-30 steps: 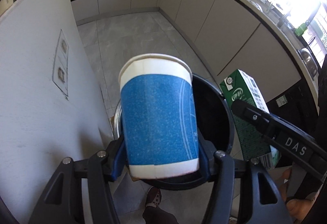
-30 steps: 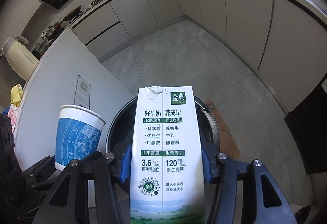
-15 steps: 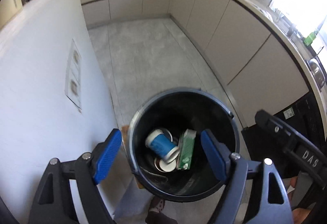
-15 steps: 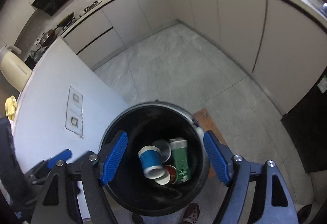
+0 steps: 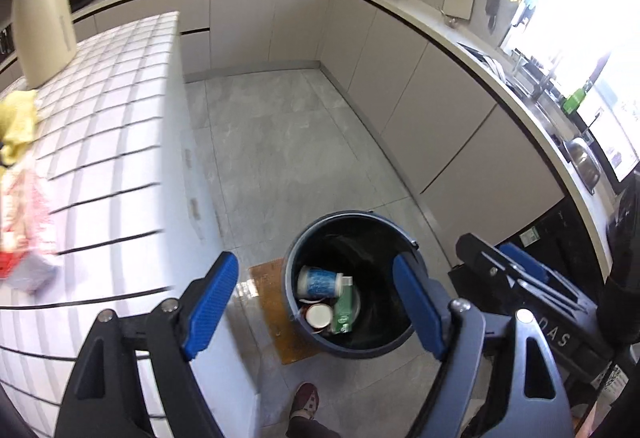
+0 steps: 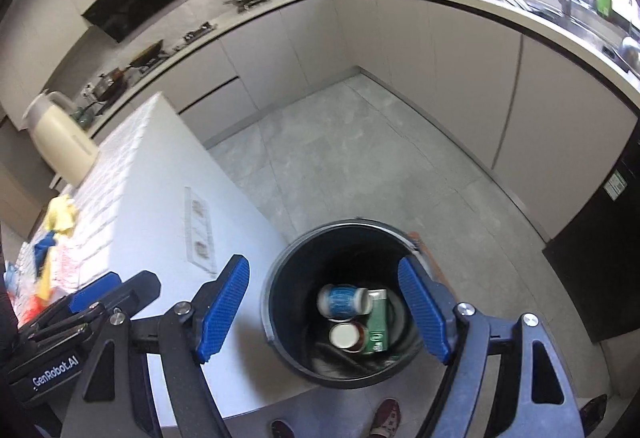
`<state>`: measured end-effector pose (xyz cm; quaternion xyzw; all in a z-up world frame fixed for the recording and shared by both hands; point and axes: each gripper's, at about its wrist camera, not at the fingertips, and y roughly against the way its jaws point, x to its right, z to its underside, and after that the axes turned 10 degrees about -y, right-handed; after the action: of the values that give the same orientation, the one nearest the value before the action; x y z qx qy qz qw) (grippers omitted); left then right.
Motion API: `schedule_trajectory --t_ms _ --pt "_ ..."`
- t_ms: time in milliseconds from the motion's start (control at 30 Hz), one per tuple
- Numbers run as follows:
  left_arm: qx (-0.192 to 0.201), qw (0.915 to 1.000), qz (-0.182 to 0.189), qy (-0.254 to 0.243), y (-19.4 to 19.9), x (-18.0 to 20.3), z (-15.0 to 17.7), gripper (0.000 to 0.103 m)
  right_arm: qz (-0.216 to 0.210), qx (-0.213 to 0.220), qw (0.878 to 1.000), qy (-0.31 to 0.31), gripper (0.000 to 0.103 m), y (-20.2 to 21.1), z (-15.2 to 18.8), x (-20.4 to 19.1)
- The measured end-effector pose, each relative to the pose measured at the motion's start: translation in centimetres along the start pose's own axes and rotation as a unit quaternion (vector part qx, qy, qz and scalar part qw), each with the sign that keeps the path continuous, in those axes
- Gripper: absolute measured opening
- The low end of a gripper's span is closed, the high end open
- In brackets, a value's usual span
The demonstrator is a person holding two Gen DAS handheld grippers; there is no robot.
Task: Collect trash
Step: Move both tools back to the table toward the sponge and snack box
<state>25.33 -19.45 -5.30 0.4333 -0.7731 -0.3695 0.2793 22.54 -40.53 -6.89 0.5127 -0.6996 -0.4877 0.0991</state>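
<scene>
The left gripper [image 5: 314,306] is wide open and holds nothing. The right gripper [image 6: 324,310] is wide open and empty too. Both hang above the black bin [image 5: 294,262] on the floor. The blue cup [image 5: 320,281] lies on its side in the bin, touching the green carton [image 5: 343,312]. A white counter [image 5: 120,174] stands beside the bin.

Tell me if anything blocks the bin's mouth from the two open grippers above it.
Nothing visible does. The bin stands lidless on the floor, below and between the pads of the left gripper and the right gripper. The blue cup and green carton already lie inside.
</scene>
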Motion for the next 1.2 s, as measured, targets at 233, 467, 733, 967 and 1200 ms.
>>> schedule_trajectory --t_ms 233,467,733,967,1200 --pt "0.024 0.999 -0.024 0.03 4.0 -5.7 1.2 0.081 -0.031 0.004 0.999 0.024 0.079 1.8 2.1 -6.6" --pt "0.034 0.9951 -0.064 0.067 6.9 -11.8 3.5 0.081 -0.069 -0.003 0.996 0.064 0.079 2.5 5.2 -13.8" --pt "0.042 0.9886 -0.102 0.103 9.4 -18.1 6.2 0.081 -0.101 -0.012 0.989 0.109 0.079 2.3 8.4 -20.9" --pt "0.037 0.9853 -0.118 0.118 10.0 -22.1 7.6 0.081 -0.111 -0.013 0.984 0.14 0.079 2.2 10.8 -25.6" --pt "0.031 0.9849 -0.124 0.117 9.9 -23.9 8.4 0.081 -0.114 -0.019 0.982 0.149 0.079 1.4 11.9 -27.9"
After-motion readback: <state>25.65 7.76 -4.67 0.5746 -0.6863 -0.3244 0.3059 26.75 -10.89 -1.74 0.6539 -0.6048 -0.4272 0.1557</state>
